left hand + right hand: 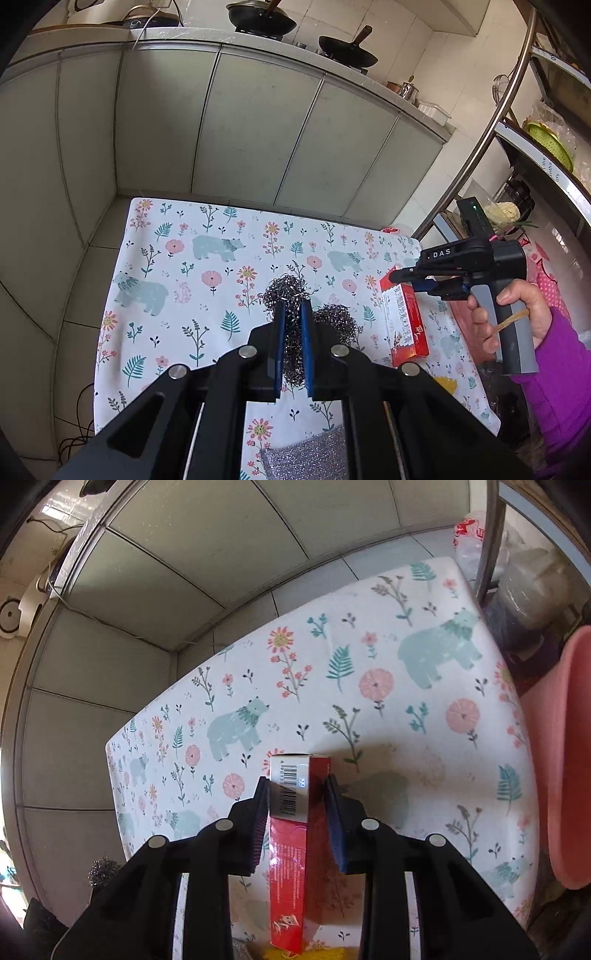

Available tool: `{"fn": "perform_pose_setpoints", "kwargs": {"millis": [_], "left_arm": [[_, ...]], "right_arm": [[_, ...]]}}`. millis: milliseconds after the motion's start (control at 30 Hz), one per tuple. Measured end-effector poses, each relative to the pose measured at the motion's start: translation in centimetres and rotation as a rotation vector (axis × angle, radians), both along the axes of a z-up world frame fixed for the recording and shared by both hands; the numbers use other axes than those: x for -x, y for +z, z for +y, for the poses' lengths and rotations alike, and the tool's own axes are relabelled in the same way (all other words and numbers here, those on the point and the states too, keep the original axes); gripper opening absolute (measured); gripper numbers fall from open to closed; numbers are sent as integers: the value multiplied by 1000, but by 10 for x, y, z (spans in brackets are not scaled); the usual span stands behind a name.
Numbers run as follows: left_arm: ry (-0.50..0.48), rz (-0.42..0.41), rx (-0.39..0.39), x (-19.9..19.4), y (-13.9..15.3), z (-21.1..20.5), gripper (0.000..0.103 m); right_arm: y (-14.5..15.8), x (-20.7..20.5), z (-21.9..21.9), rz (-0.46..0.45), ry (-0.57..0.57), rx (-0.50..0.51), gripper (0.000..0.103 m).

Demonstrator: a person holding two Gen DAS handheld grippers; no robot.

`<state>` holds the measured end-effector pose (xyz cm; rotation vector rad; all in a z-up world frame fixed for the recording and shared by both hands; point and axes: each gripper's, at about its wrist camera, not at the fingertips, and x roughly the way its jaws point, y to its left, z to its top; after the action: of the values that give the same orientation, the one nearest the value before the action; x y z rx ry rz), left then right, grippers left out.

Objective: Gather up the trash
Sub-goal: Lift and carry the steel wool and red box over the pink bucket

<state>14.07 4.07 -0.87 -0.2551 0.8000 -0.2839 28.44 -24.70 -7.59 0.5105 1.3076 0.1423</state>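
My left gripper (293, 310) is shut on a steel wool scrubber (286, 290), held just above the floral tablecloth (184, 258). A second steel wool ball (334, 319) lies on the cloth just to its right. My right gripper (296, 788) is shut on a red carton (291, 812), both pads pressing on its sides near the barcoded end. The carton tilts up, and its lower end rests on the cloth. In the left wrist view the same red carton (404, 321) is at the right, with the right gripper (406, 280) at its top, held by a hand in a purple sleeve.
A silver glitter sponge (306, 454) and a yellow scrap (447, 384) lie near the table's front edge. A pink plastic basin (565, 757) stands off the table's right side. Grey cabinet doors run behind the table, and a metal rack (517, 92) stands at the right.
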Motion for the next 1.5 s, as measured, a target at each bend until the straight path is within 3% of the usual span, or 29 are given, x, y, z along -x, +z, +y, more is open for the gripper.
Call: {"fn": "perform_pose_setpoints", "kwargs": {"millis": [167, 300, 467, 600, 633, 700, 933, 1067, 1500], "left_arm": [[-8, 9, -4, -5, -5, -2, 8], [-11, 4, 2, -7, -7, -3, 8], [-19, -3, 16, -7, -6, -3, 8], [-26, 1, 16, -6, -7, -6, 8], [-27, -1, 16, -5, -6, -6, 8], [-29, -9, 15, -3, -4, -6, 8], [-34, -17, 12, 1, -2, -8, 8], [-43, -18, 10, 1, -2, -12, 8], [-50, -23, -17, 2, 4, -19, 8]], "right_arm": [[14, 15, 14, -64, 87, 68, 42], [34, 43, 8, -118, 99, 92, 44], [33, 78, 18, -143, 98, 78, 46], [21, 91, 31, -157, 120, 130, 46], [17, 92, 31, -152, 125, 130, 45], [13, 95, 27, -148, 136, 132, 27], [27, 116, -5, -175, 159, 180, 25], [21, 128, -16, -152, 197, 225, 25], [22, 130, -17, -189, 166, 233, 26]]}}
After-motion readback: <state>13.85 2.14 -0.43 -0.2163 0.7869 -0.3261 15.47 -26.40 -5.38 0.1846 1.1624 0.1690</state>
